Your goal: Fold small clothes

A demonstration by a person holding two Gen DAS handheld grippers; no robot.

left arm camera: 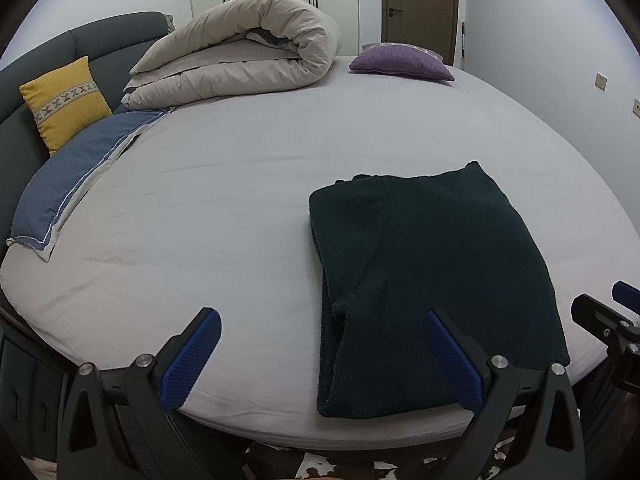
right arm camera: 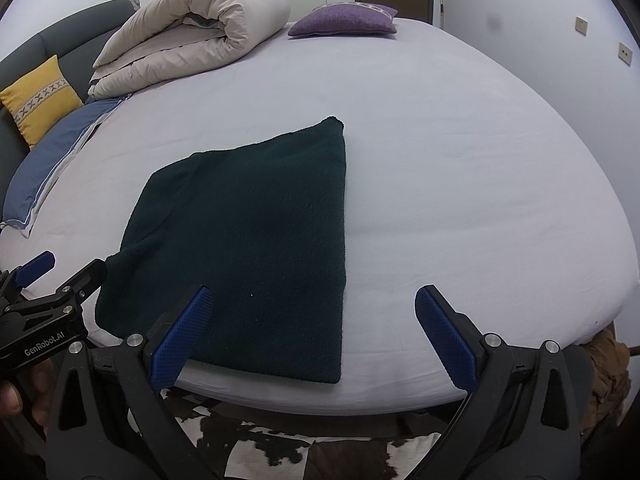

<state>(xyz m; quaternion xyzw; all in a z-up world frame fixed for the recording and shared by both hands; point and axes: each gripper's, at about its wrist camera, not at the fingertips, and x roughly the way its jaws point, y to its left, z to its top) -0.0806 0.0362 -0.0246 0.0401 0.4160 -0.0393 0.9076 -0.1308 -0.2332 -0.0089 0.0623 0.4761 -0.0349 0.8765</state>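
At the near edge of the bed (right arm camera: 440,160), your two grippers hang just off the mattress, above a cowhide rug (right arm camera: 280,444). Your left gripper (left arm camera: 322,354) has its blue fingers spread wide and holds nothing; your right gripper (right arm camera: 312,330) is spread just as wide, also with nothing between its fingers. Just ahead of them the dark green garment (right arm camera: 248,240) lies folded flat on the pale sheet, its near edge by the mattress edge, in front of the right finger of your left gripper and the left finger of your right. Further back on the left lie a blue pillow (left arm camera: 68,184) and a yellow cushion (left arm camera: 64,104) against the grey headboard (left arm camera: 100,44). Beyond them sit a rolled beige duvet (left arm camera: 240,48) and a purple cushion (left arm camera: 400,62).
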